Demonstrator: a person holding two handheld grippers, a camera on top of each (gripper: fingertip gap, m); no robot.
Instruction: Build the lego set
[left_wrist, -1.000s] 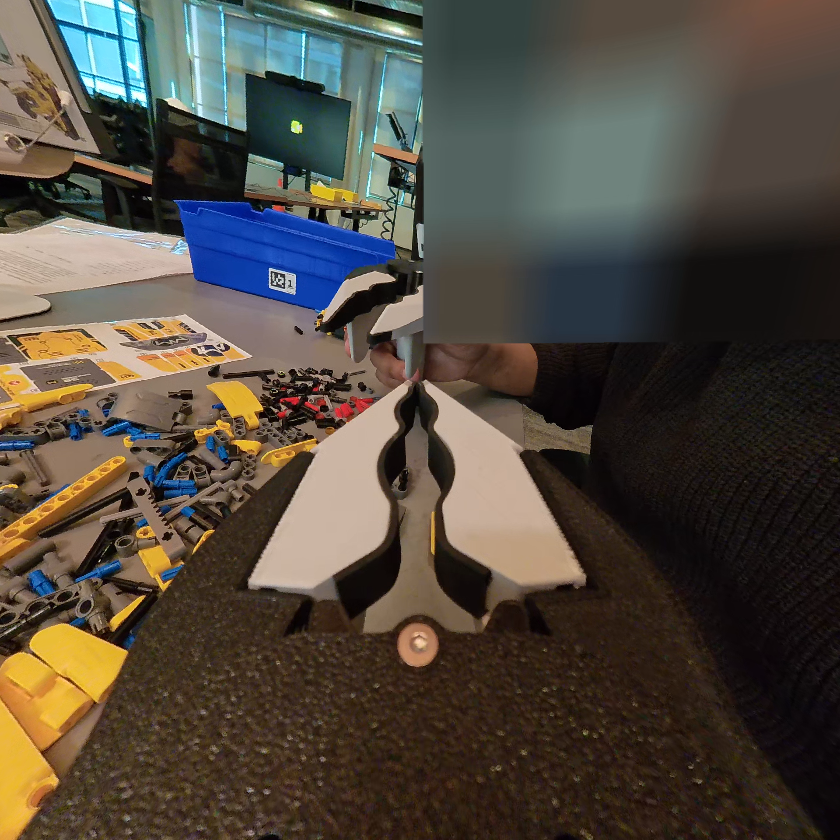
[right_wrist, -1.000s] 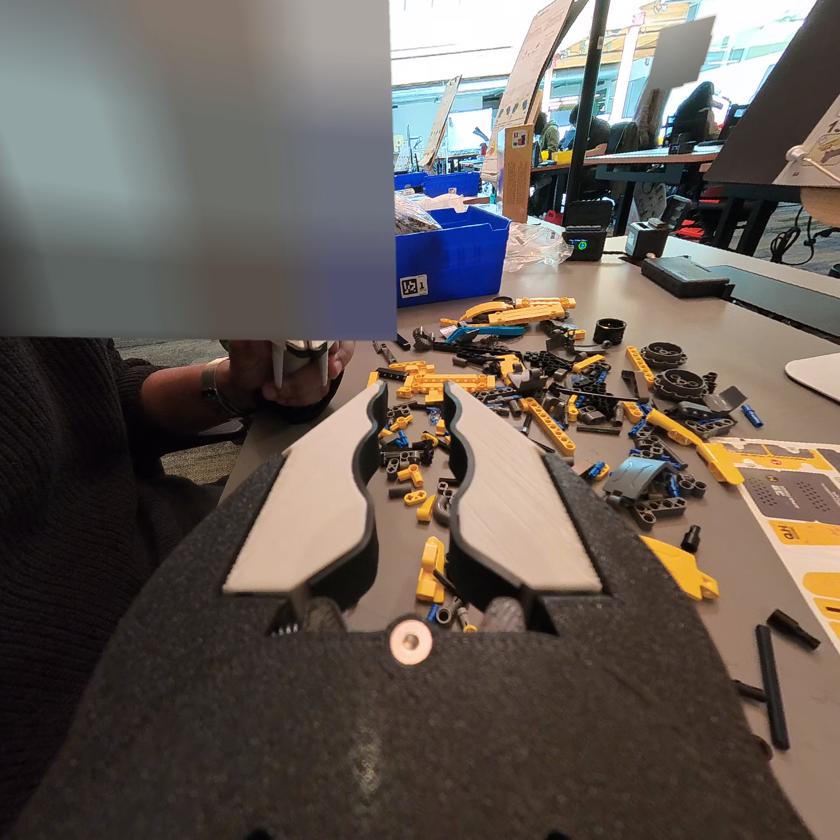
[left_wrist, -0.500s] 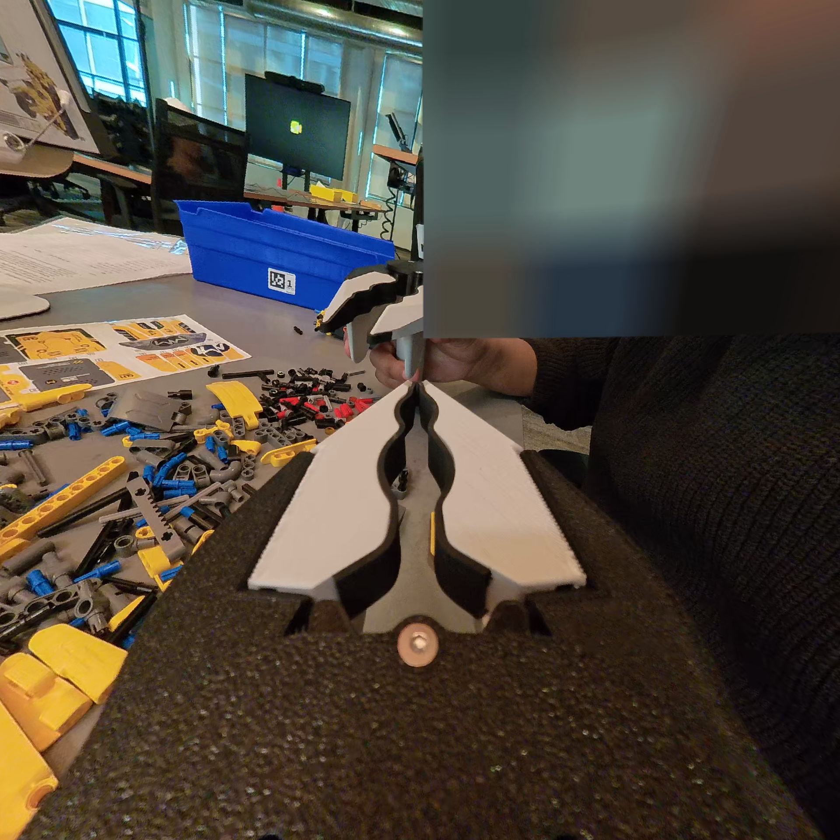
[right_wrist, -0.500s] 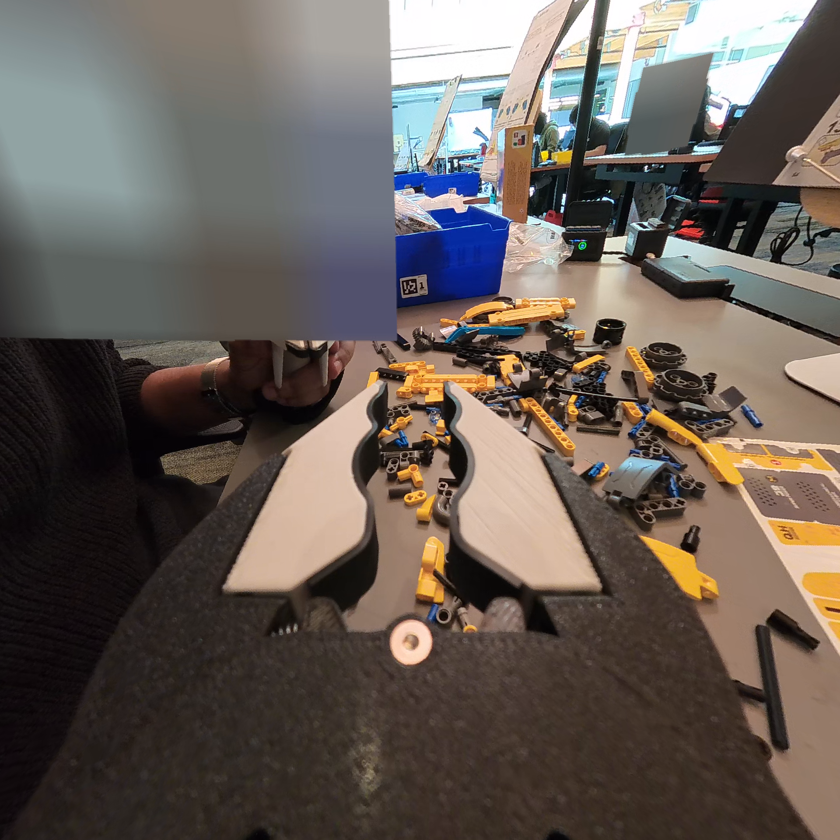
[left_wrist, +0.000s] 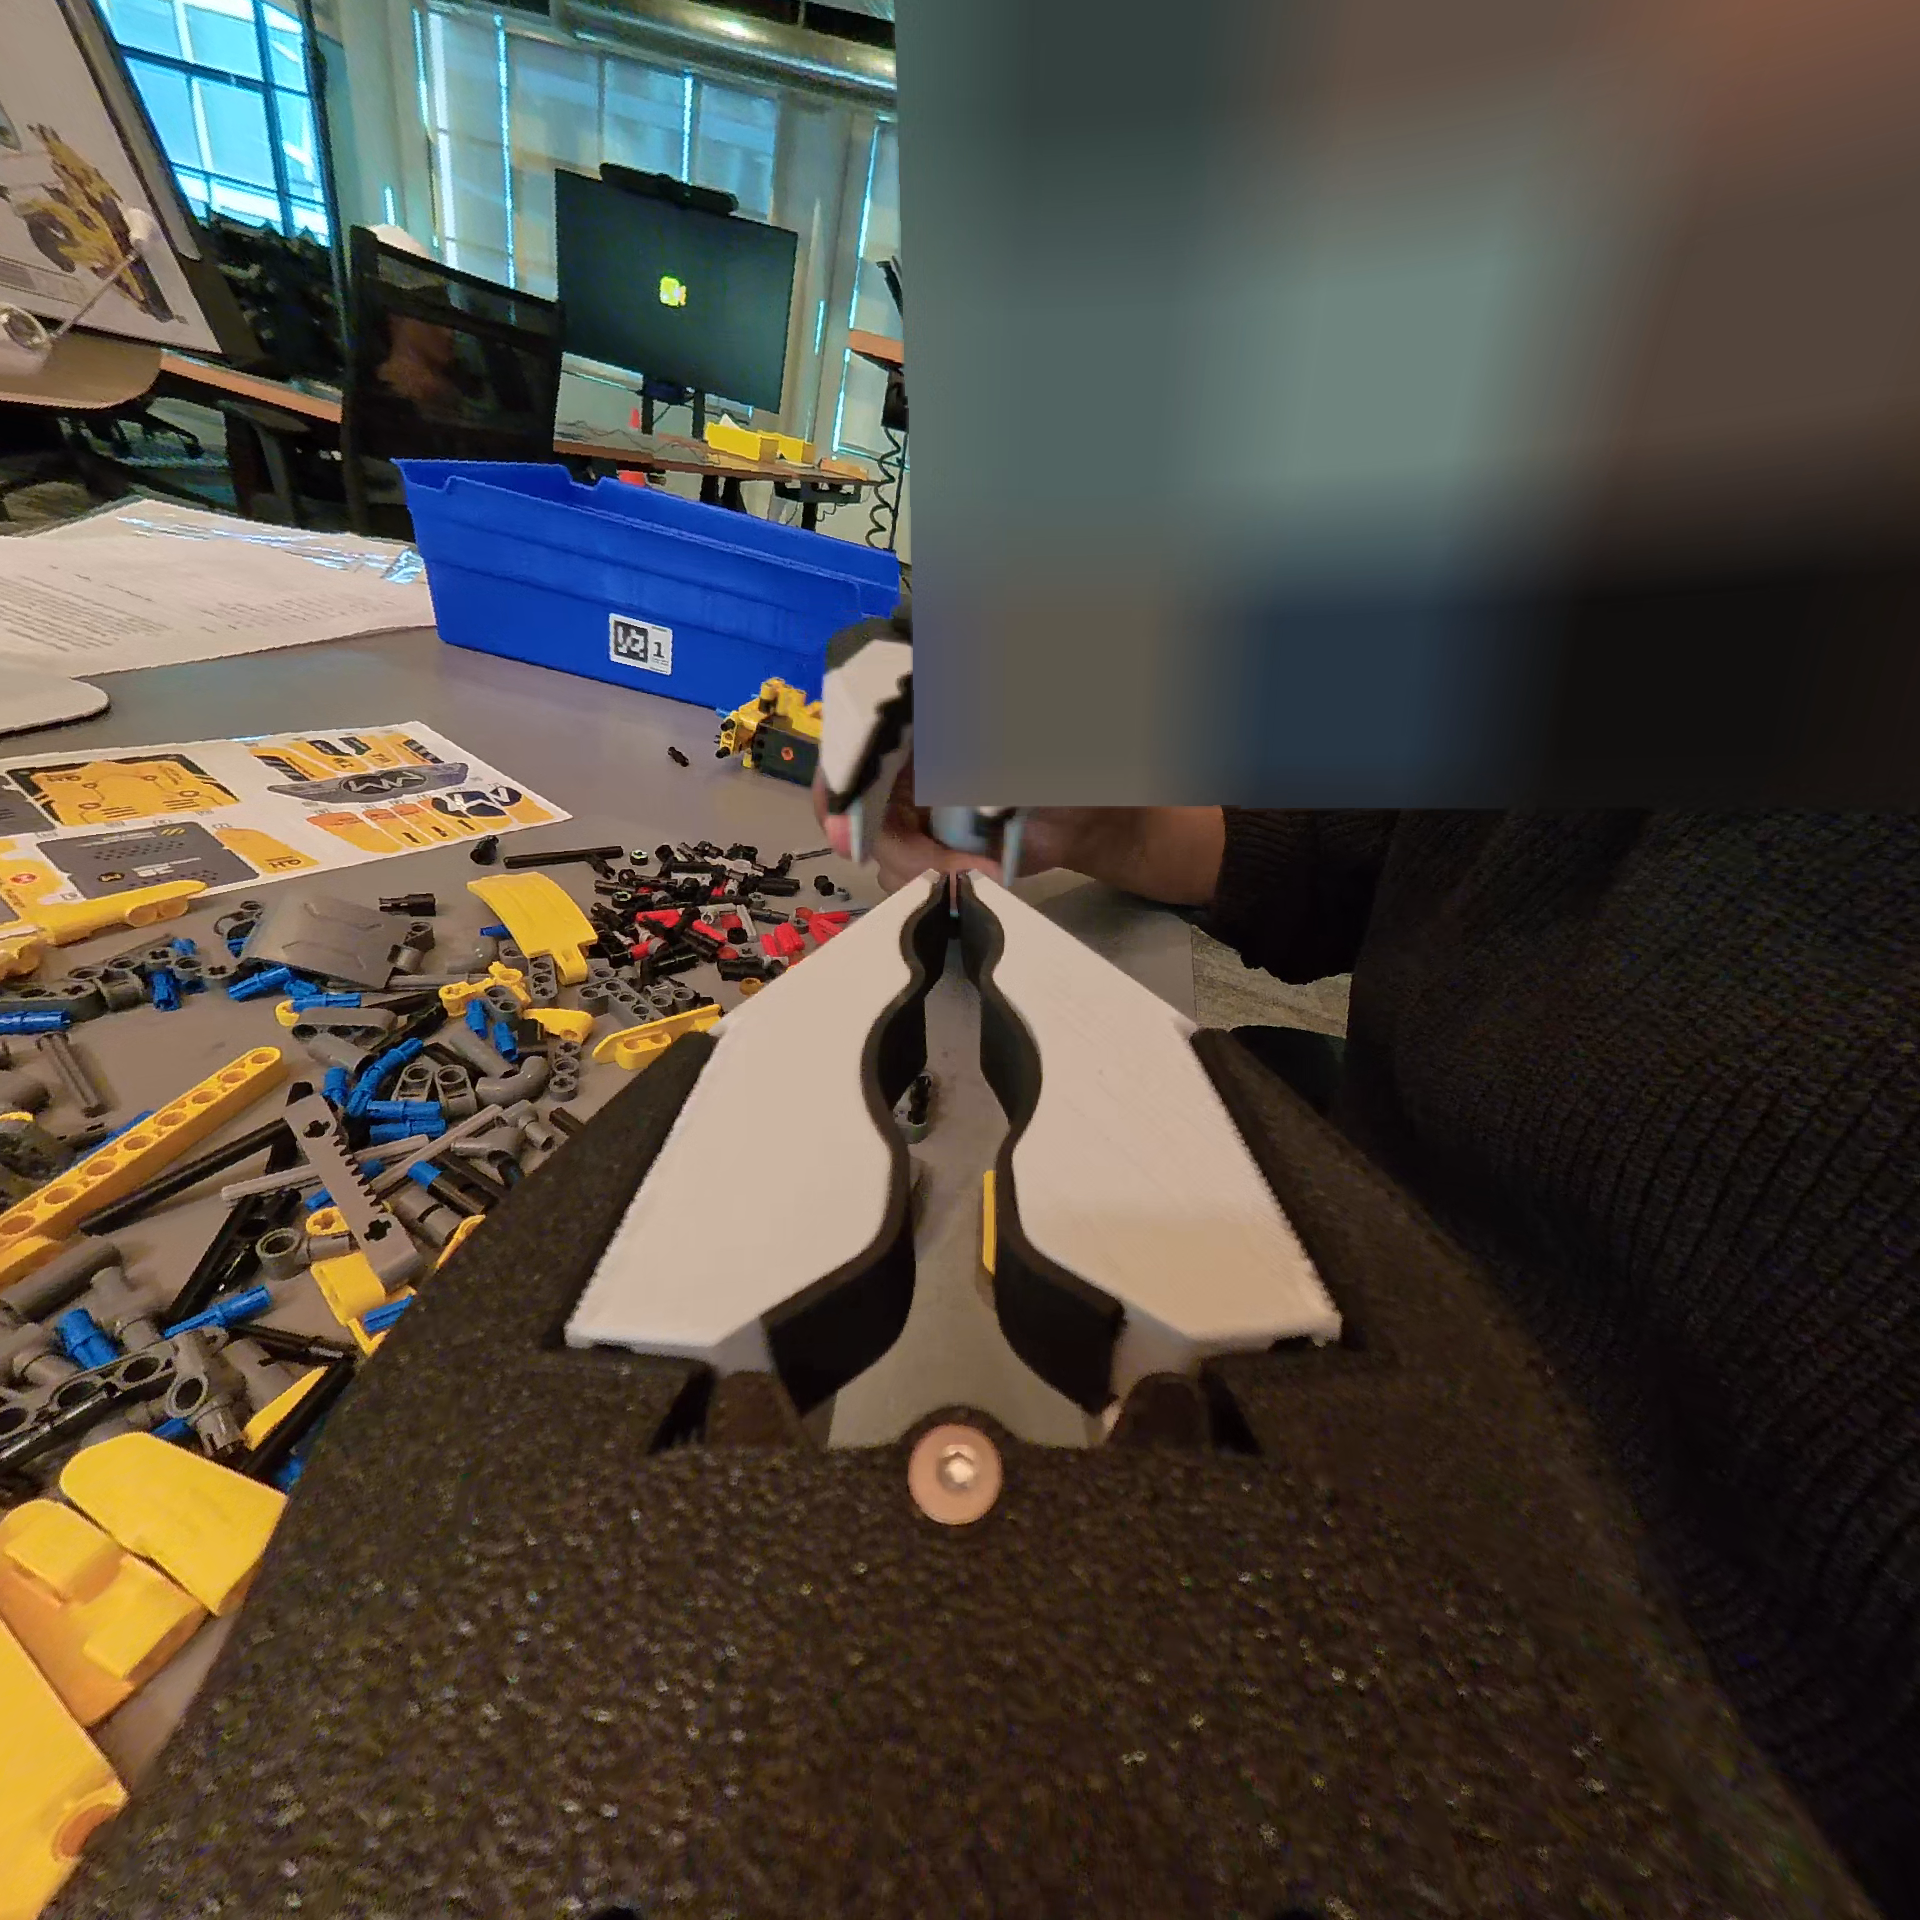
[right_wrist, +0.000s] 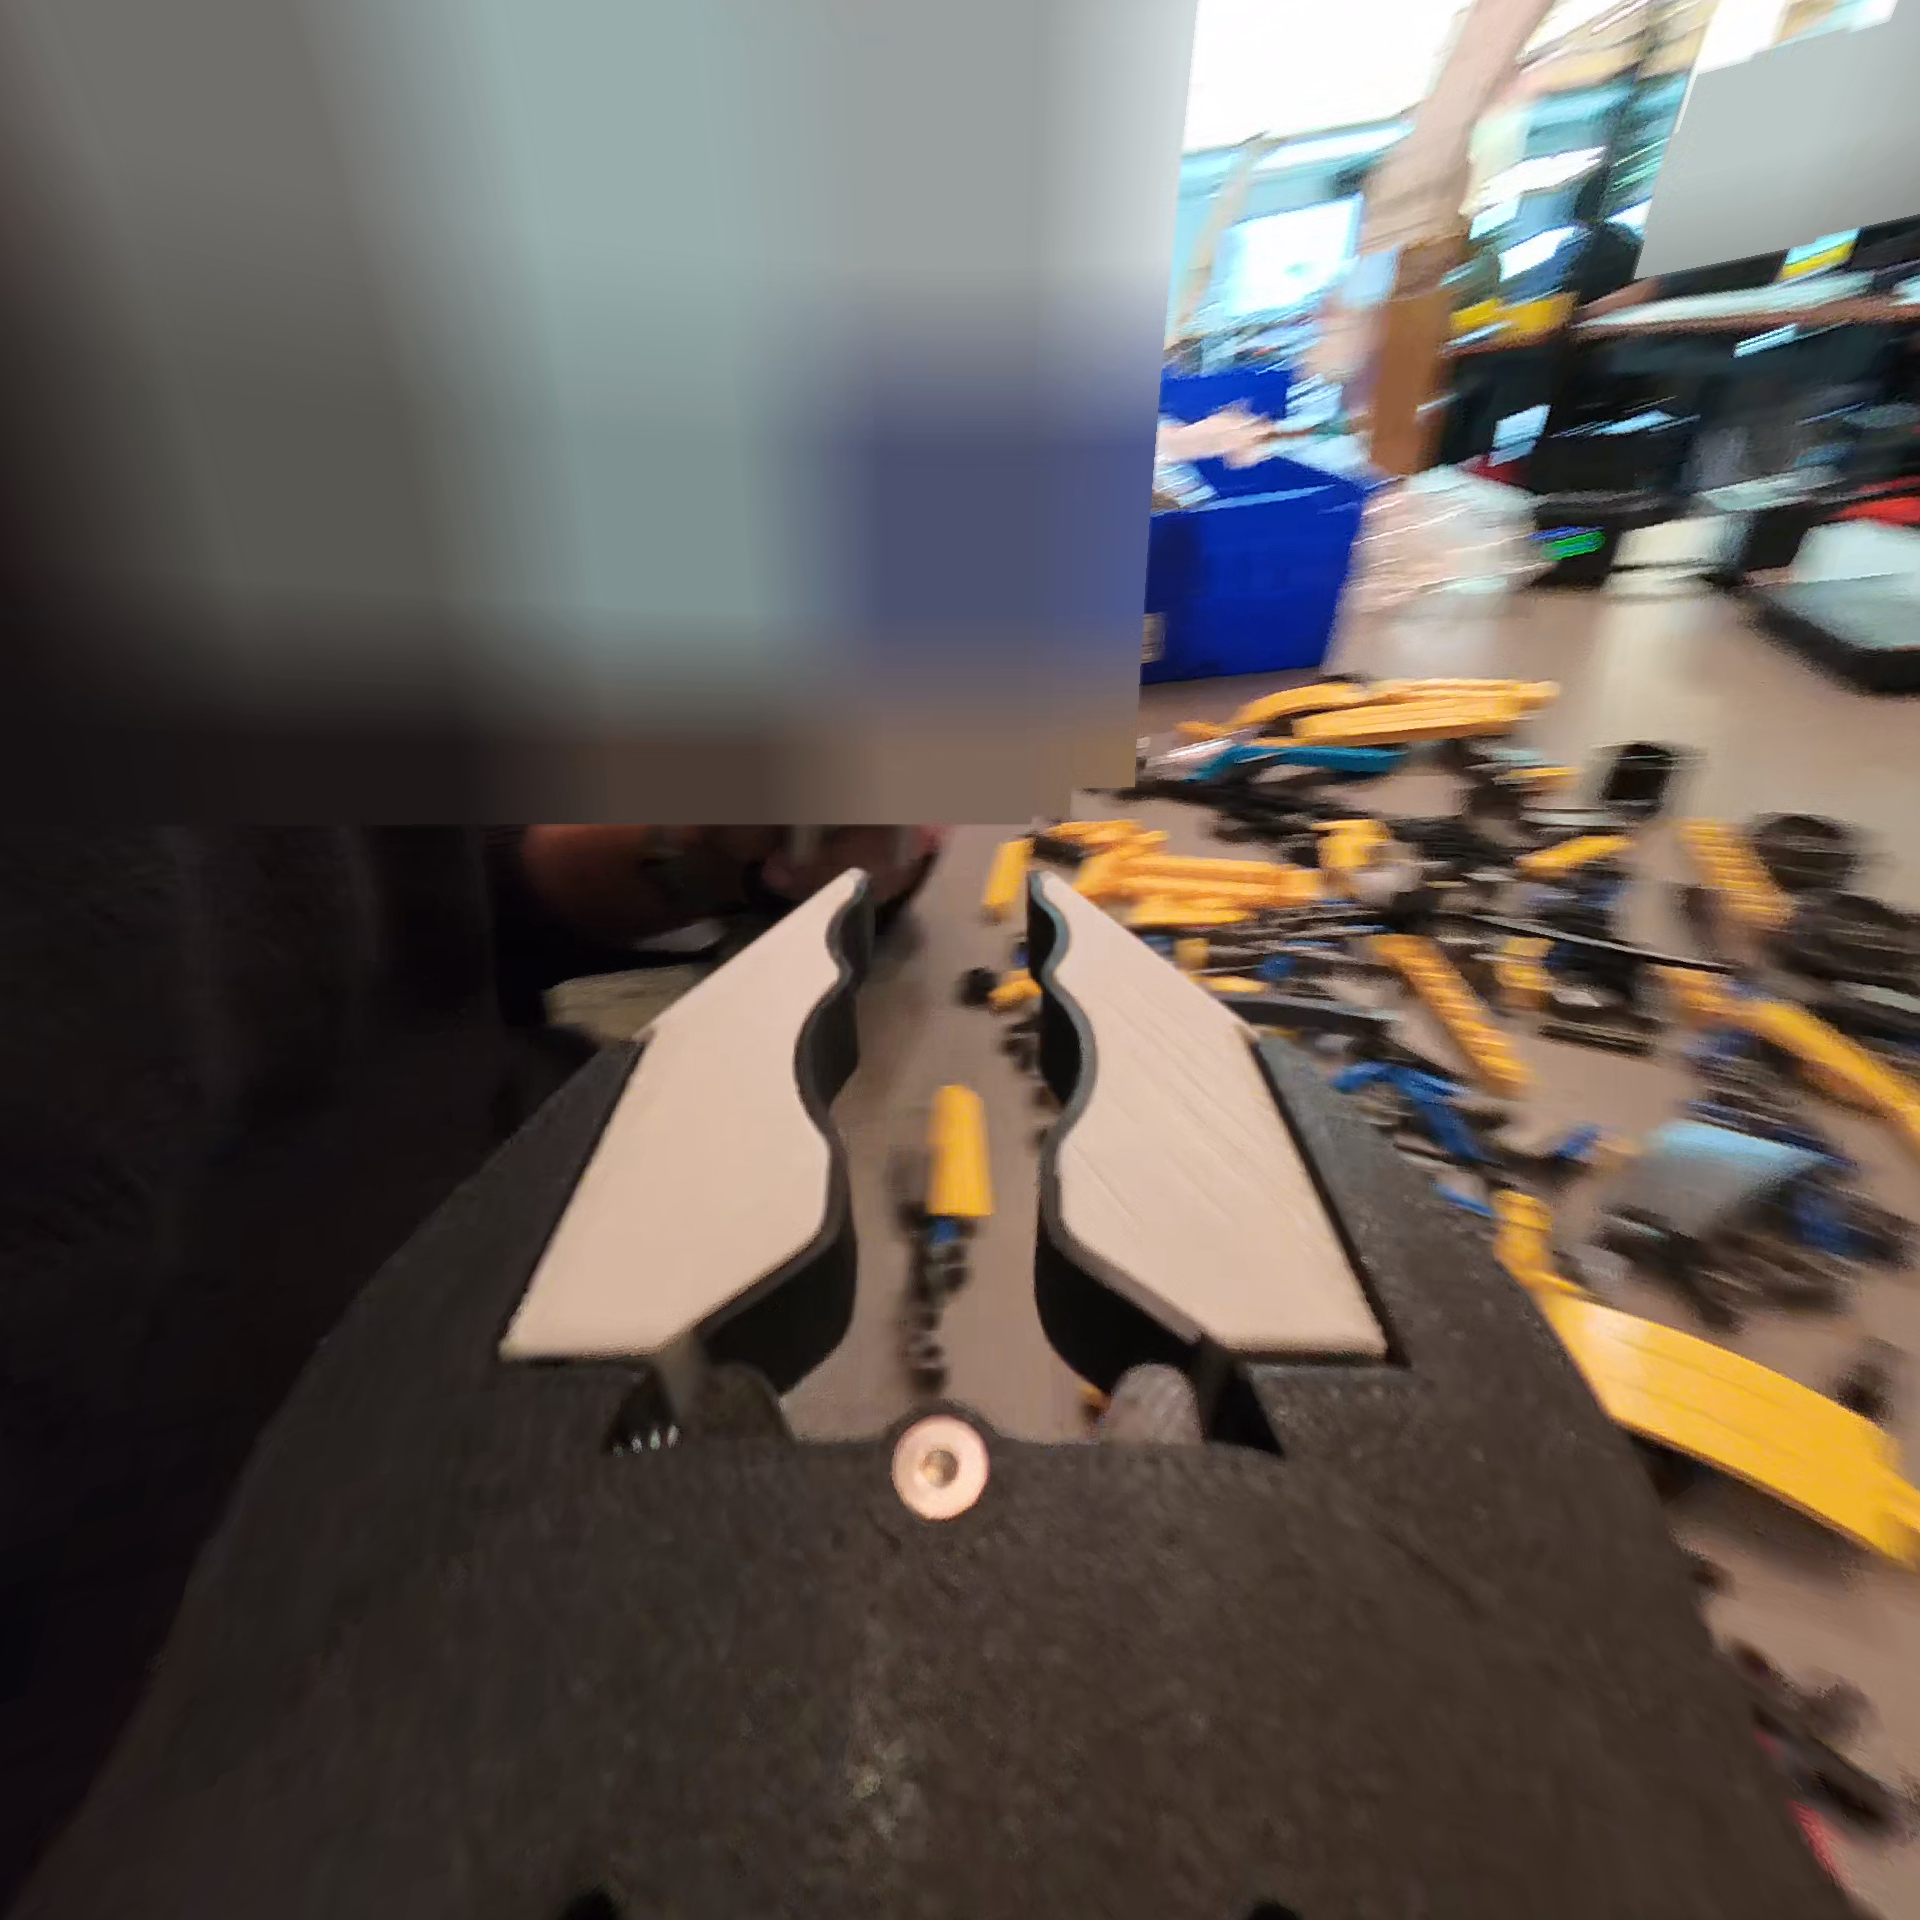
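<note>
My left gripper is shut, its white fingers meeting at the tips, and I see nothing held between them. It hovers over the grey table near its edge. A small black and grey piece lies on the table below the fingers. My right gripper is open and empty, low over the table, and its view is blurred by motion. A yellow piece lies on the table between its fingers. The right gripper also shows in the left wrist view, beside a small yellow and black assembly.
Loose yellow, blue, black, grey and red building pieces cover the table. A blue bin stands behind them, with a sticker sheet to its left. A yellow curved panel lies at the right. A person in a dark sweater sits close. Less than 4 cm separates the two grippers' tips.
The right gripper has moved fast, lower and closer to the pieces, blurring its view. In the left wrist view it has shifted right, uncovering the small yellow assembly. The left gripper has stayed still.
</note>
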